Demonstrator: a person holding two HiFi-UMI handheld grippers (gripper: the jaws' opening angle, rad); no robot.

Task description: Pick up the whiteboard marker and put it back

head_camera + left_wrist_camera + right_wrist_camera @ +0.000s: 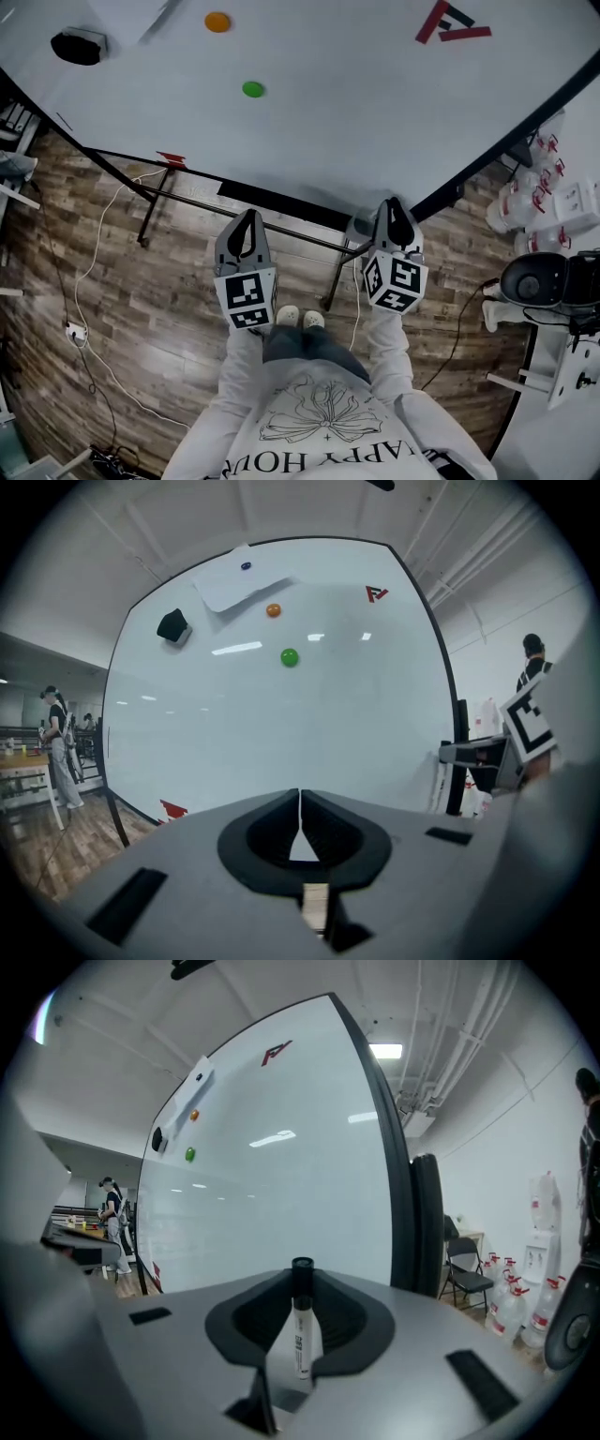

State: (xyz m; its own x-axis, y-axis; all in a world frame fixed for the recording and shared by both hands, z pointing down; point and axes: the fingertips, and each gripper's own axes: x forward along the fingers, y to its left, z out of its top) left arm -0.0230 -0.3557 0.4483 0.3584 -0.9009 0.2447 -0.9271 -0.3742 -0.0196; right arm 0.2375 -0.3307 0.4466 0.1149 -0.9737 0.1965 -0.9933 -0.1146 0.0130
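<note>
1. A brown and grey wood-plank floor (141, 375) lies underfoot, and a white cable (73, 328) trails across it.
2. A large black-framed whiteboard (375, 122) fills the front of the room.
3. The white wall (525, 1129) meets a white ceiling, where pipes (459, 1016) run beside a lit panel light (385, 1051).
4. A dark folding chair (466, 1265) and water bottles (511, 1309) stand along that wall.

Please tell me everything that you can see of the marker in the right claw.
The marker is a slim stick with a white barrel that looks like plastic, a strip of small dark print along it, and a black cap, which is on. It lies along the right claw, with the capped end pointing forward toward the whiteboard. The claw's black jaws press on it from both sides near the cap, and nothing else touches it. It looks clear of the whiteboard. The print is too small to read.
</note>
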